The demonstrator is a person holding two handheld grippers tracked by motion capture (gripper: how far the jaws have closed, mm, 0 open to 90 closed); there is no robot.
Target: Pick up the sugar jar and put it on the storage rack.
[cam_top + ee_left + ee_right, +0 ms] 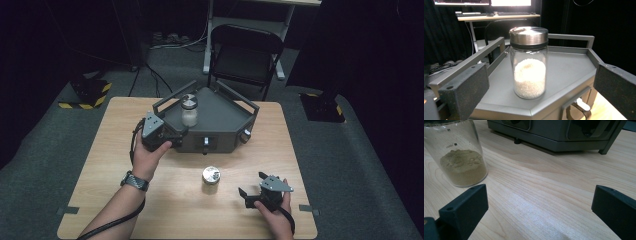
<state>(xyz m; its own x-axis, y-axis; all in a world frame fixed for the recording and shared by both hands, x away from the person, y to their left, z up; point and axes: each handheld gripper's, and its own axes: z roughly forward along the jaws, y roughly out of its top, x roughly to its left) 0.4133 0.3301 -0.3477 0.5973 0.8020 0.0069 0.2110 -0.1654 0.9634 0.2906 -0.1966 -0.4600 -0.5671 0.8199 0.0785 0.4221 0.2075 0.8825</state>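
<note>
A white-grain jar (pixel 529 62) stands upright on the grey tray (pixel 574 67), steel lid up, about half full. The left gripper (pixel 172 134) faces it, jaws wide, not touching. A second jar (pixel 459 152), with tan powder, stands upright on the table (pixel 544 195) near the wide-open right gripper (pixel 252 187).

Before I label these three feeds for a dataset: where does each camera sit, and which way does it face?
High view: above the person's side of the table, looking forward and down; forearms, left gripper, right gripper.
Left gripper view: on the left gripper, facing the white-filled jar on the grey tray; its open jaws flank the jar.
Right gripper view: low over the wood, facing the tray; open jaws, brown-powder jar at left.
Shared: both jars and the tray also appear in the high view.
</note>
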